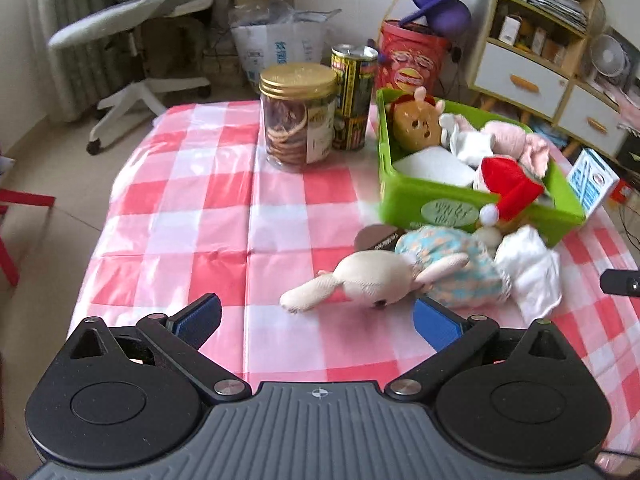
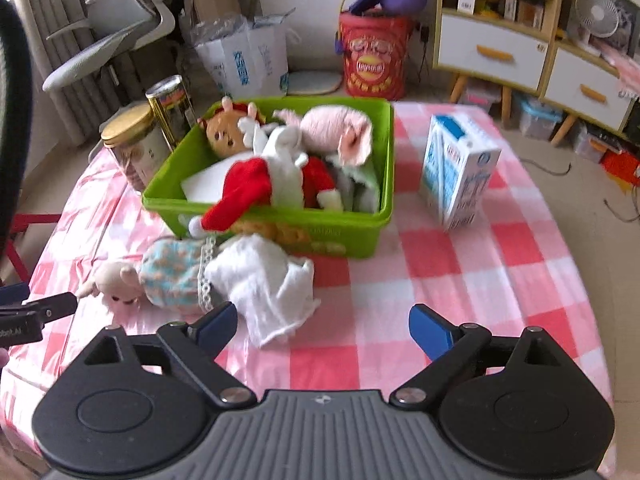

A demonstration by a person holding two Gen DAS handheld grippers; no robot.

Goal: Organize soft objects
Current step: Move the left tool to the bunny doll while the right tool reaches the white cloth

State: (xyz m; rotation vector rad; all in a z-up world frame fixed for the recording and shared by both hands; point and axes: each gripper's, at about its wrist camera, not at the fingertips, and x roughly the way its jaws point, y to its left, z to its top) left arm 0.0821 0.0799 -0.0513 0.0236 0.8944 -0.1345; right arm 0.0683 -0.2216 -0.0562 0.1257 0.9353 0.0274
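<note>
Pink-and-white checked cloth covers the bench (image 1: 200,200) in a cluttered room.

Left wrist view: the green basket (image 1: 424,196) serves as landmark. It holds a brown doll, a pink plush and white fabric; a red Santa hat (image 1: 510,186) droops over its near wall. A gold-lidded jar (image 1: 298,114) and a tall can (image 1: 354,98) stand to the basket's left. A milk carton (image 1: 592,180) stands at its right. Just in front of the basket lies the rabbit doll (image 1: 384,276) in a blue patterned dress, touching a white cloth (image 1: 528,272) on its right. The left gripper (image 1: 316,322) has its jaws spread wide with nothing between the pads; its right pad sits just beside the doll's head.

Right wrist view: the green basket (image 2: 320,232) is at centre, the rabbit doll (image 2: 160,276) and white cloth (image 2: 264,280) directly in front of it, and the milk carton (image 2: 456,172) to its right. The right gripper (image 2: 322,330) is wide apart and empty, its left pad near the cloth's edge; whether they touch cannot be told.
</note>
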